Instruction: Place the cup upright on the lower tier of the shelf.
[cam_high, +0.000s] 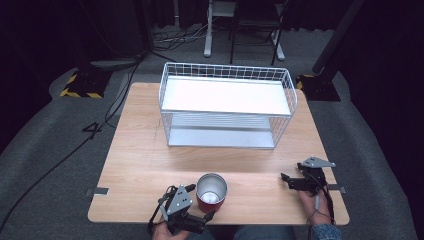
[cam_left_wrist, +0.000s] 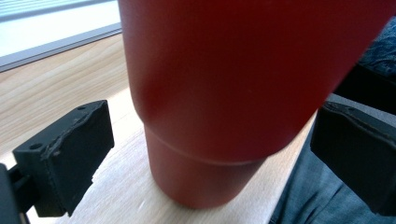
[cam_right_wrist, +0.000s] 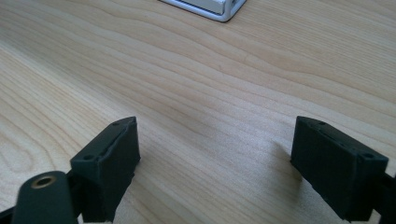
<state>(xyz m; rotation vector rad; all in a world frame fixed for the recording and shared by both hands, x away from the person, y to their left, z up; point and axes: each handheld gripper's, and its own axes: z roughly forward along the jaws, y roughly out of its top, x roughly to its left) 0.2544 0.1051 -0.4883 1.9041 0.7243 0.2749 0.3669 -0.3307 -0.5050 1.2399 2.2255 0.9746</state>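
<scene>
Cup (cam_high: 211, 193) dark red outside, silvery inside. Worktop (cam_high: 140, 160) light wood grain. Wire basket shelf (cam_high: 227, 102) white. Both hand-held grippers black. Floor mat grey; yellow-black hazard stripes on stand bases (cam_high: 80, 86).

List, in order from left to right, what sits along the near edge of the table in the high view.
Left gripper → red cup → right gripper.
</scene>
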